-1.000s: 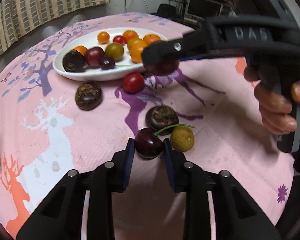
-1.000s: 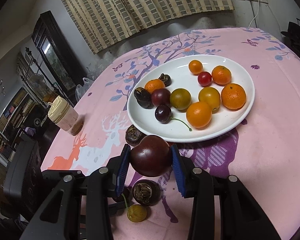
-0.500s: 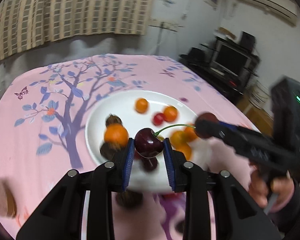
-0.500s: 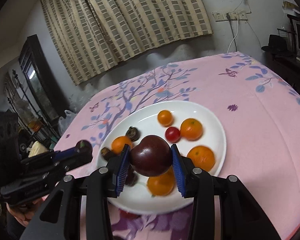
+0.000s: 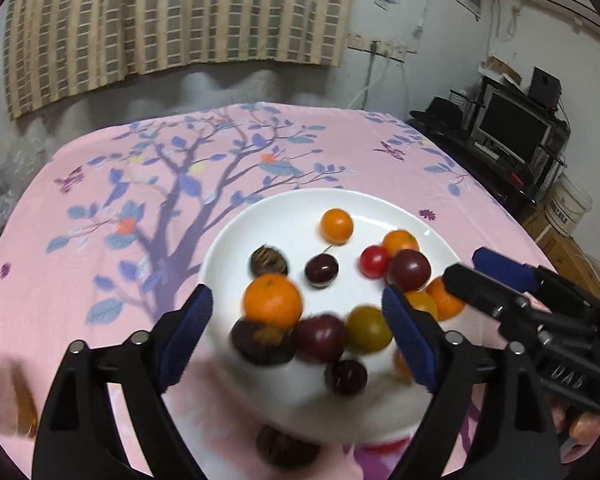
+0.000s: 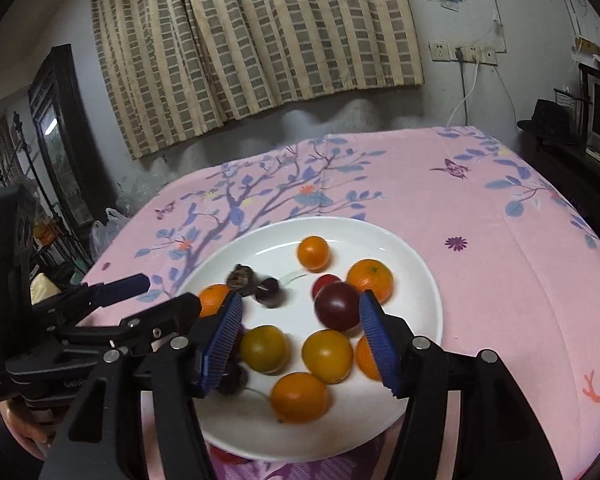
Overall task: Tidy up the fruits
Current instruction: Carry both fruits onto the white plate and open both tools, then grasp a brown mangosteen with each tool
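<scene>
A white plate (image 5: 284,212) (image 6: 424,280) on the pink tablecloth holds several fruits. My left gripper (image 5: 296,332) is open and empty above the plate's near side. A dark cherry (image 5: 321,270) (image 6: 270,291) lies in the middle of the plate. My right gripper (image 6: 300,336) is open and empty above the plate. A dark red plum (image 6: 337,305) (image 5: 409,269) lies on the plate between its fingers. The right gripper also shows in the left wrist view (image 5: 478,268). The left gripper shows in the right wrist view (image 6: 160,294).
Oranges (image 6: 370,280) (image 5: 273,301), yellow-green fruits (image 6: 327,356), a cherry tomato (image 5: 375,261) and a chestnut (image 5: 269,263) lie on the plate. A dark chestnut (image 5: 286,446) and something red lie on the cloth at the plate's near rim. A TV stand (image 5: 512,136) is at the right.
Both grippers opened. The left one let go of the cherry and the right one let go of the plum; both fruits now lie on the plate.
</scene>
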Tool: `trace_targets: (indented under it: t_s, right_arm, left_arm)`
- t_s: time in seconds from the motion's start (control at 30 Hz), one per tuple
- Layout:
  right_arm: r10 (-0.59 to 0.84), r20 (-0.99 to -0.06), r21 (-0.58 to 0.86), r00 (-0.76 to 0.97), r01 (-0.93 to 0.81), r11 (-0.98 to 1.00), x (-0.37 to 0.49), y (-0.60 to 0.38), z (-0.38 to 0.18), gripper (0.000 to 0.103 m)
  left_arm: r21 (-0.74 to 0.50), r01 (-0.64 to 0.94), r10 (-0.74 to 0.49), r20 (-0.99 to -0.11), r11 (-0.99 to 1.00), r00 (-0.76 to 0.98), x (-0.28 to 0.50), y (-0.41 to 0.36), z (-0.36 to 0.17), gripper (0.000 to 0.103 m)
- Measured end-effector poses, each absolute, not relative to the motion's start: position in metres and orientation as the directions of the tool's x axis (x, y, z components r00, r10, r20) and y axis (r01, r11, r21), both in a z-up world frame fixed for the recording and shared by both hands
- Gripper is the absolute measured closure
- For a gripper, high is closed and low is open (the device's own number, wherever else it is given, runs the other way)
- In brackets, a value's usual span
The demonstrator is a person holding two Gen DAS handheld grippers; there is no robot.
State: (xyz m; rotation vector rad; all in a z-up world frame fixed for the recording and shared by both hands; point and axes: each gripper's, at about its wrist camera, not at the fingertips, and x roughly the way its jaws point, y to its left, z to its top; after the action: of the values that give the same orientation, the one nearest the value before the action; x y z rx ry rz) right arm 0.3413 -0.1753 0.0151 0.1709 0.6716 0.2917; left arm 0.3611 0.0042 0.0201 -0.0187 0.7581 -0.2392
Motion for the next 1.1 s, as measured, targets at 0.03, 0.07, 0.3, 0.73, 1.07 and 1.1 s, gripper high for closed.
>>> trace_targets:
  t_s: [0.03,0.07,0.3,0.73,1.07,1.1]
  right_arm:
    - [0.330,-0.582,0.252,0.743,-0.221,0.942,0.337,-0.173,0.018,0.040]
    - [0.332,-0.581,0.249,0.743,-0.226,0.942,0.333,-0.170,0.020,0.039]
    - [0.339,-0.564,0.219,0.753,-0.260,0.940,0.302,-0.157,0.030,0.036]
    - [0.417,-0.698,0.266,0.582,-0.330,0.906,0.256,-0.134,-0.008,0.031]
    - [0.375,-0.825,0.203,0.424,-0.398,0.895,0.235,-0.102,-0.048,0.047]
    - [0.371,-0.826,0.199,0.424,-0.396,0.896,0.235,-0.101,-0.049,0.051]
  left_arm:
    - [-0.101,0.196,-0.212,-0.670,0.976,0.712,0.352,0.009,0.023,0.013]
    - [-0.100,0.184,-0.203,-0.663,0.978,0.721,0.345,0.014,0.025,0.012]
    - [-0.096,0.068,-0.114,-0.639,0.993,0.761,0.292,0.052,0.020,0.005]
    - [-0.143,-0.166,0.025,-0.680,0.976,0.733,0.266,0.113,-0.003,0.005]
    - [-0.127,-0.158,0.031,-0.678,0.979,0.735,0.262,0.109,0.002,0.005]
    - [-0.122,-0.156,0.033,-0.676,0.980,0.736,0.262,0.108,0.002,0.005]
